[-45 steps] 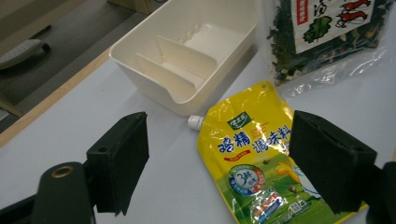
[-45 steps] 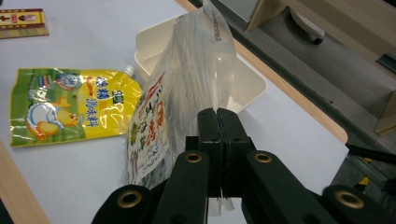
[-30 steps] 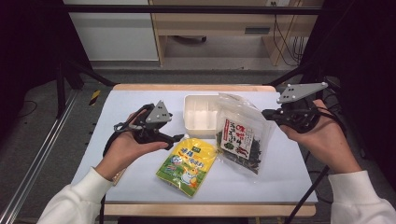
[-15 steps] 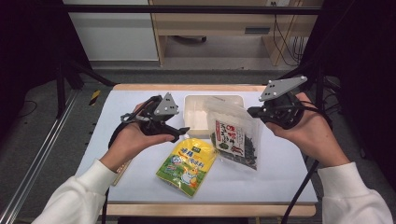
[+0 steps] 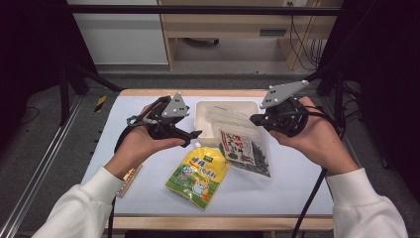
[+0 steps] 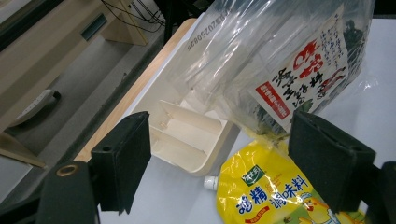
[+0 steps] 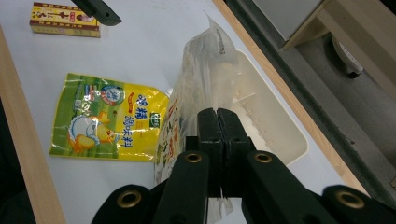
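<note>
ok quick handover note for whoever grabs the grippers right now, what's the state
Right gripper: shut on an edge of the clear plastic seaweed bag with the red-and-white label, holding it partly raised, leaning over the white plastic tray.
Left gripper: open, nothing between the jaws, which have just been opening; it points toward the bag and tray.
Yellow seasoning pouch with white spout lies flat on the white table, in front of the tray.
Done: bag gripped.
Left, probably: bag into tray, pouch untouched.

1. My work table [image 5: 148, 198]: pale top, wooden edging.
2. White tray [image 5: 208, 124] rests near its far edge.
3. Yellow seasoning pouch [image 5: 198, 176] lies flat just before the tray.
4. Small box [image 5: 130, 179] lies well left of the tray, nearer me.
</note>
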Demonstrator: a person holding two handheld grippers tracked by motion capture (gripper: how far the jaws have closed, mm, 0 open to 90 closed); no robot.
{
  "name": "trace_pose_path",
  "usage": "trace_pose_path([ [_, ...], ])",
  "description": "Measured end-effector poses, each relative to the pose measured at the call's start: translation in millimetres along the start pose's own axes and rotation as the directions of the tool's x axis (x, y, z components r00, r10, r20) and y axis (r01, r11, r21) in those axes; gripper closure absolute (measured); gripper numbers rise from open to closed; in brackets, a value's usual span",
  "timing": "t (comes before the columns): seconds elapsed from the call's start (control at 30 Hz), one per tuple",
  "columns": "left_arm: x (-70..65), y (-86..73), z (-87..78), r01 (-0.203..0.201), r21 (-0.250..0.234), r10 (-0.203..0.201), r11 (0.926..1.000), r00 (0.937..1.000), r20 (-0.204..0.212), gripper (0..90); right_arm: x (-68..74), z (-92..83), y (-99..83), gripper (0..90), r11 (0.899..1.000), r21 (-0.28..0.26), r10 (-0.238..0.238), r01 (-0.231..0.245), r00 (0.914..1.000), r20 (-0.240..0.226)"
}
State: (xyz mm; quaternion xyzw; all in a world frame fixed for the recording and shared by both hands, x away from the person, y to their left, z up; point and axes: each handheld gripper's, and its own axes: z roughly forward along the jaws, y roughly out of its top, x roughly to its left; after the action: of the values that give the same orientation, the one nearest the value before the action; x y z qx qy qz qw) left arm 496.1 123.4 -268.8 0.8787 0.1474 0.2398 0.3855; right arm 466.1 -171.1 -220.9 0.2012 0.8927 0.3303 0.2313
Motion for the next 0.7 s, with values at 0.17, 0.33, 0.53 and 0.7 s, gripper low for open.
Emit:
trace_pose_path([
  [0.17, 0.2, 2.9, 1.9, -0.015, 0.003, 0.015, 0.9999, 0.9999, 0.001, 20.4, 1.2, 1.9, 1.7, 89.7, 1.0, -0.003, -0.002, 0.002, 1.0, -0.004],
  [0.33, -0.7, 4.1, 4.5, -0.028, -0.002, 0.028, 0.9996, 0.9996, -0.001, 19.5, 3.9, 2.7, 3.7, 89.7, 1.0, -0.013, -0.016, 0.016, 0.9998, -0.015],
  [0.53, -1.1, 6.5, 11.4, -0.046, -0.003, 0.046, 0.9989, 0.9989, 0.004, 19.5, 8.0, 4.7, 8.0, 89.7, 1.0, -0.008, -0.027, 0.027, 0.9992, -0.029],
  [0.7, -0.5, 10.7, 23.0, -0.068, 0.005, 0.068, 0.9977, 0.9976, 0.015, 19.6, 11.6, 6.3, 13.3, 89.7, 0.999, -0.01, -0.042, 0.042, 0.9982, -0.042],
])
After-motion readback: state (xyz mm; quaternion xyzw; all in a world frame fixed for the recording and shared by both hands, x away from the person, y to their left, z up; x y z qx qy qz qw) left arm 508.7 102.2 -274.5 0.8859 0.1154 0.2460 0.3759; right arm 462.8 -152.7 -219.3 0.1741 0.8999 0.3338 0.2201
